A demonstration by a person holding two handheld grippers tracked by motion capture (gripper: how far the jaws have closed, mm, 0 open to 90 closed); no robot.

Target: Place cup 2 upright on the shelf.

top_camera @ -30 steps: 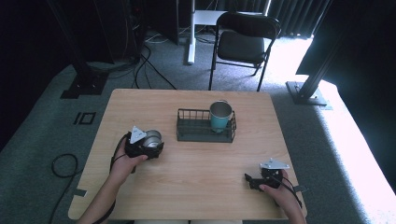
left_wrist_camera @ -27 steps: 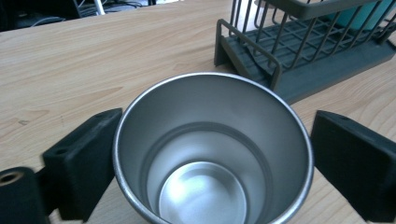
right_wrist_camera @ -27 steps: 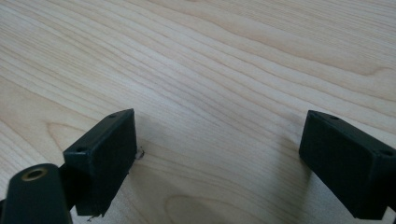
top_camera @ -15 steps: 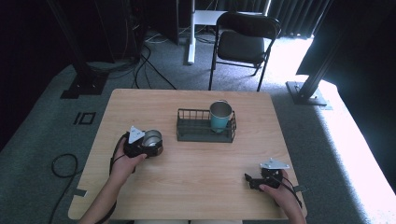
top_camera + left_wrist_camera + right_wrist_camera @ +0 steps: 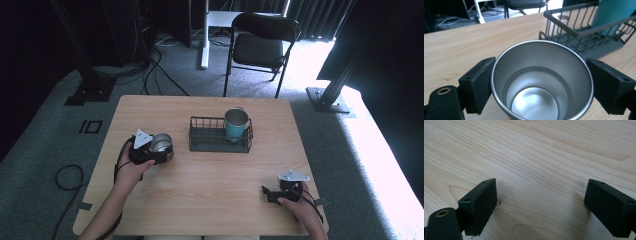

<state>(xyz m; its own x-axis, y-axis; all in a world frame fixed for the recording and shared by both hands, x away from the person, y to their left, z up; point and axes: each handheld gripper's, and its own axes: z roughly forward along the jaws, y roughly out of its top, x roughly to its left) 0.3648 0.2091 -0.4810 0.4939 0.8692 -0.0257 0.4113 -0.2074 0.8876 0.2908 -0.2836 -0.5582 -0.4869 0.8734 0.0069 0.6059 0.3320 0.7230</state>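
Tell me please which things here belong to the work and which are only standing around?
In use:
- steel cup between the left gripper jaws
- wire basket
- teal cup inside it

Idle:
- right gripper, open
- folding chair
- floor cables

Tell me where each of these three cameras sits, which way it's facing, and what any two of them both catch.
High view: above the person's side, looking forward and down at the table; forearms and both tongs enter from below, left tongs and right tongs.
Left gripper view: rides the left tongs, looking into the steel cup between its jaws, toward the wire basket.
Right gripper view: rides the right tongs, facing bare tabletop between spread jaws.
Shared: high and left gripper views both show cup, basket and teal tumbler.
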